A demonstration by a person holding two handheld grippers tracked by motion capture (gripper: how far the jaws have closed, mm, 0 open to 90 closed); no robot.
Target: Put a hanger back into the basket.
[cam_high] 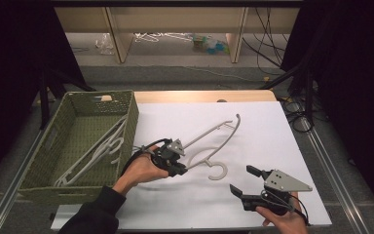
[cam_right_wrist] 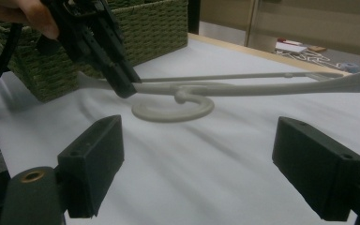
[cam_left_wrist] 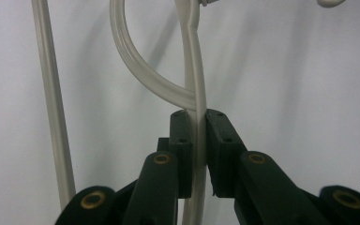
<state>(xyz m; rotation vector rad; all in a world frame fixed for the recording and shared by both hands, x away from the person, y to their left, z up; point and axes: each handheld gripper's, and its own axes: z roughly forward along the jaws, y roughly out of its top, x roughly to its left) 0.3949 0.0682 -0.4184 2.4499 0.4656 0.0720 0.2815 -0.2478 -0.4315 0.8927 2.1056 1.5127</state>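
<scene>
While clamped tight in the left gripper [cam_high: 179, 168] by one arm, hanger [cam_high: 213, 141] barely off the white sheet [cam_high: 272, 146], still outside the basket [cam_high: 48, 146] where others already lie. Right gripper [cam_high: 246, 181] gaping wide, holding nothing, parked just short of the hook end.

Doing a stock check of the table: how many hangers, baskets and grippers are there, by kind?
Hangers: 3, one held by the left gripper, two in the basket
Baskets: 1
Grippers: 2, including the right gripper
Total: 6
</scene>
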